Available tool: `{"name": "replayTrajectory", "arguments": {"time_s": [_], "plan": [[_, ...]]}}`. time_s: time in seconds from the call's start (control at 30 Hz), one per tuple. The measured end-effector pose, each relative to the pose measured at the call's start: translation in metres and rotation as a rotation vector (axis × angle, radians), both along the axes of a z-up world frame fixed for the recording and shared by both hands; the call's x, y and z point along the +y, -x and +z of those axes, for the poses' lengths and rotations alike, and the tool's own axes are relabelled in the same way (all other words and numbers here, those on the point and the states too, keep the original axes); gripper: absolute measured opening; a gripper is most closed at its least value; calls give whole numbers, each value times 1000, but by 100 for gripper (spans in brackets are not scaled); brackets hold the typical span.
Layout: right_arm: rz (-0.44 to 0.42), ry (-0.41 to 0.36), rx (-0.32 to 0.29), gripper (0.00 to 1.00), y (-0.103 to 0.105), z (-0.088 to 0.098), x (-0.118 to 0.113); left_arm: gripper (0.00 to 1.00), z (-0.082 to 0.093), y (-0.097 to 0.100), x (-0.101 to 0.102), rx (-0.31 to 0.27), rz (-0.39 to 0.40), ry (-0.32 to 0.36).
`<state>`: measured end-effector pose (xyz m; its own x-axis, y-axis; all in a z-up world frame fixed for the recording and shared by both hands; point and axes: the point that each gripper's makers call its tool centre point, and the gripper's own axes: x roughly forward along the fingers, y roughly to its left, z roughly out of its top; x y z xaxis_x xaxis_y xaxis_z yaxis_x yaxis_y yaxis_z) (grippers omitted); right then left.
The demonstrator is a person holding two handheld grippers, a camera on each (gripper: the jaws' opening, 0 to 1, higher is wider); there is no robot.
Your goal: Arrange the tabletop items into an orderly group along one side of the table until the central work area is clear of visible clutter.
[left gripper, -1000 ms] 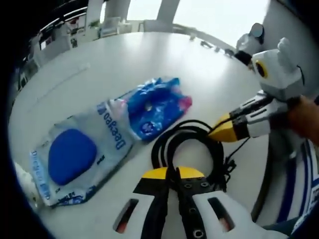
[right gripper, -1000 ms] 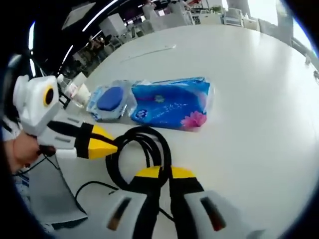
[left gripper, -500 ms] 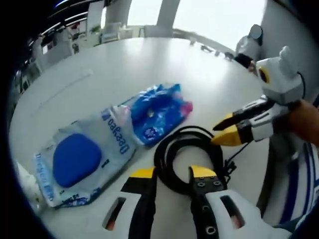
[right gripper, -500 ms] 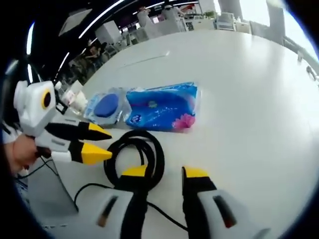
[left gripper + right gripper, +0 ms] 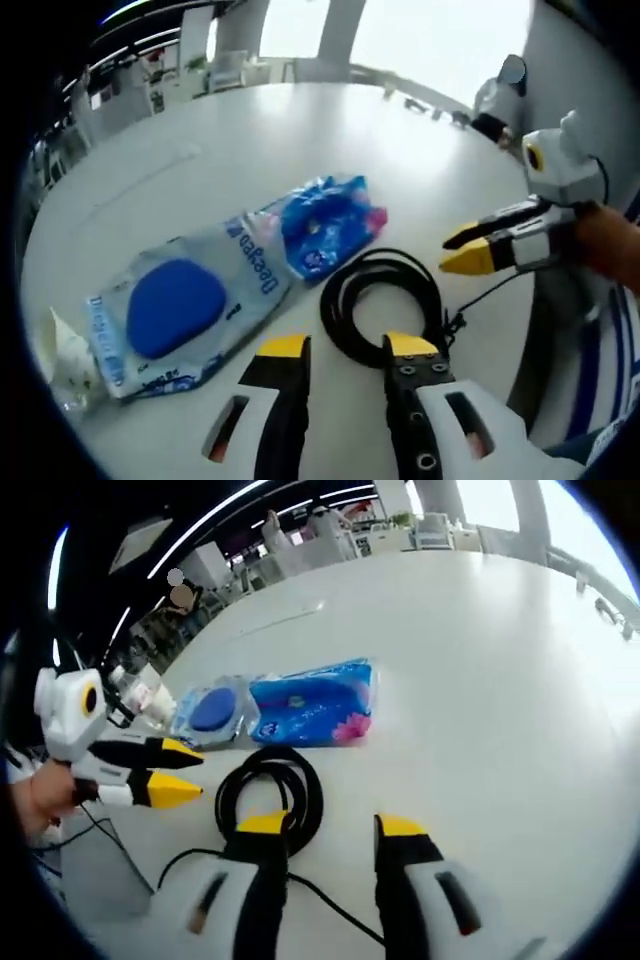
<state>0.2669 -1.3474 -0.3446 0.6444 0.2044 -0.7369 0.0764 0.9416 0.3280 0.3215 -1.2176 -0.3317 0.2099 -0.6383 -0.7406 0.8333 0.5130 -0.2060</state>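
I am holding my left tool (image 5: 340, 352) and right tool (image 5: 328, 830) open and empty just short of the coiled cable (image 5: 385, 303), the wipes pack (image 5: 185, 307) and blue packet (image 5: 327, 222) lying grouped beyond on the counter (image 5: 250, 140).

Bench (image 5: 300, 130): smooth white surface with a soft sheen under window light. Coiled cable (image 5: 385, 305): black, matt, rubber-like sheathing. Blue packet (image 5: 325, 222): glossy, crinkled plastic film. Wipes pack (image 5: 185, 305): translucent shiny plastic wrap with a matt blue lid. Gripper shells: white moulded plastic; jaws matt black with yellow tips.
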Motion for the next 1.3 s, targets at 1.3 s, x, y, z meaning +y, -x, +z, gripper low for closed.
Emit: {"name": "replayTrajectory", "arguments": {"time_s": [1.3], "plan": [[-140, -130, -301, 52, 69, 143, 42, 26, 134, -2, 217, -246, 251, 158]]}}
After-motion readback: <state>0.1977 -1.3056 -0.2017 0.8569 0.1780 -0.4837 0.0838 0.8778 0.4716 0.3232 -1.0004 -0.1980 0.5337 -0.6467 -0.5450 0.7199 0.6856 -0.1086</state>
